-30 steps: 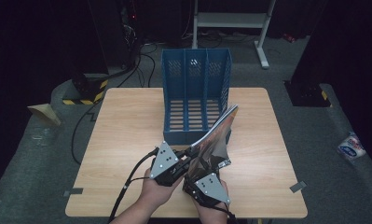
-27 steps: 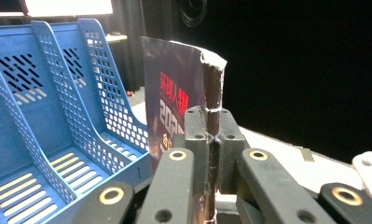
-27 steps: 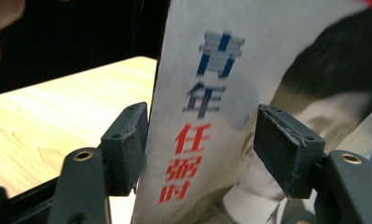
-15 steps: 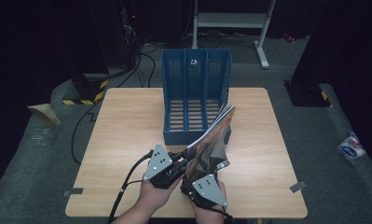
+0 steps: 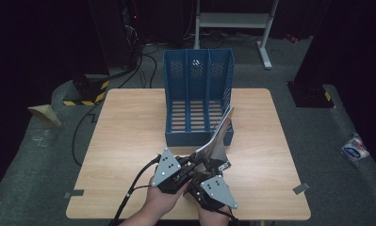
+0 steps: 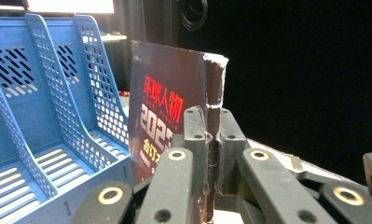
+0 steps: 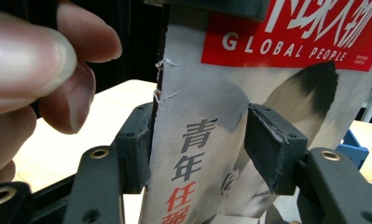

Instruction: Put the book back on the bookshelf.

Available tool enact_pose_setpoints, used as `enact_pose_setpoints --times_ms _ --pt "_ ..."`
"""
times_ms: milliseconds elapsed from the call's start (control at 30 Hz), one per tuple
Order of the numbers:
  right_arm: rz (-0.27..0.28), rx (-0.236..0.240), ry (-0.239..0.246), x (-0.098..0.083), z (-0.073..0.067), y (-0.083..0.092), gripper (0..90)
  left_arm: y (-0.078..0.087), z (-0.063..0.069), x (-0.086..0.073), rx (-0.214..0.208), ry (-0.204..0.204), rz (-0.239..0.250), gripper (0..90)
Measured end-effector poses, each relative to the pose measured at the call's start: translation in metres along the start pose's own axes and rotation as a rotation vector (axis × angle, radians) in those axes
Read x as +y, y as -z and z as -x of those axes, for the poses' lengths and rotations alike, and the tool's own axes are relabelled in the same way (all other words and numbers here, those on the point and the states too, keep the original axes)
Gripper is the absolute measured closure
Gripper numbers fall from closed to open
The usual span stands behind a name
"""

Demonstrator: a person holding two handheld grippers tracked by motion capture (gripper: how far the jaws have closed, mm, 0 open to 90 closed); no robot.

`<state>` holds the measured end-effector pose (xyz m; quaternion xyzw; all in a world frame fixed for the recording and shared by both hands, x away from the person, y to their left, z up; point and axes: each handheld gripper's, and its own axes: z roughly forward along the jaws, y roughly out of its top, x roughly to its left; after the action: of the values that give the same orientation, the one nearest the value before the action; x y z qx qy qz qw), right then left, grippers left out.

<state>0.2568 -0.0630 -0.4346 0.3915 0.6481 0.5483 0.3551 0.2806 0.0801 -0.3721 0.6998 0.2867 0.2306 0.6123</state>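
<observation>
Right gripper view, nearest first: the right gripper has its jaws about half spread around the magazine; they've just been closing in, with the magazine between them. One pad sits against the torn spine edge, the other looks a hair off the cover, so I'd not call it a clamp yet. Fingers of the left hand sit close beside it. Left gripper view: the left gripper is fully pinched on the magazine's edge, which runs up between the jaws, its frayed top corner well clear above them; back cover with red print faces the blue file rack just beyond. High view: both grippers low near the front edge of the table, left gripper and right gripper almost touching, the magazine rising from them at a slant, its top leaning on or close above the rack's right front corner; can't tell if it touches. Handling, my read: light, glossy, floppy, bows under its own weight, spine already torn, so grip near the bound edge, low, and don't twist the two grips against each other. The gripper views give pad contact and the tear; the high view gives the lean and which slot lines up — looks like the rightmost.
</observation>
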Motion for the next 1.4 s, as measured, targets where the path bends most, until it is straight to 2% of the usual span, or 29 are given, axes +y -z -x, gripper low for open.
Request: enact_pose_setpoints --times_ms 133,233,400,500,700,1000,1100,1133,1200,1300,1400 --pt "-0.001 0.005 -0.005 0.0 0.001 0.0 48.9 -0.003 0.002 0.001 0.007 0.01 -0.004 85.3" --pt "0.004 0.011 -0.01 0.0 0.003 0.002 50.9 -0.005 0.005 0.004 0.016 -0.006 -0.007 85.7" --pt "0.015 0.007 0.001 0.003 0.008 0.005 57.1 -0.007 0.01 0.006 0.029 0.016 0.022 85.7" --pt "0.008 0.0 0.014 0.003 0.011 0.009 62.8 -0.01 0.011 0.004 0.029 0.022 0.023 85.6" --pt "0.002 -0.004 -0.001 -0.003 0.014 0.014 71.2 -0.013 0.014 0.002 0.019 0.012 0.024 83.5" --pt "0.005 -0.017 -0.021 -0.005 0.026 0.027 83.6 -0.018 0.021 0.005 -0.006 -0.027 0.022 71.3" --pt "0.007 -0.023 -0.03 -0.003 0.03 0.028 85.3 -0.018 0.026 0.009 0.015 -0.087 0.025 65.1" --pt "0.007 -0.02 -0.036 -0.003 0.031 0.029 85.7 -0.018 0.027 0.01 0.012 -0.095 0.025 63.5" --pt "0.008 -0.018 -0.044 -0.002 0.034 0.031 86.5 -0.016 0.025 0.011 -0.013 -0.081 0.029 59.5" --pt "0.007 -0.014 -0.041 -0.002 0.037 0.032 86.7 -0.014 0.023 0.013 -0.021 -0.063 0.027 55.3" --pt "0.008 -0.011 -0.043 -0.002 0.038 0.033 86.8 -0.009 0.022 0.015 -0.027 -0.061 0.046 53.4"
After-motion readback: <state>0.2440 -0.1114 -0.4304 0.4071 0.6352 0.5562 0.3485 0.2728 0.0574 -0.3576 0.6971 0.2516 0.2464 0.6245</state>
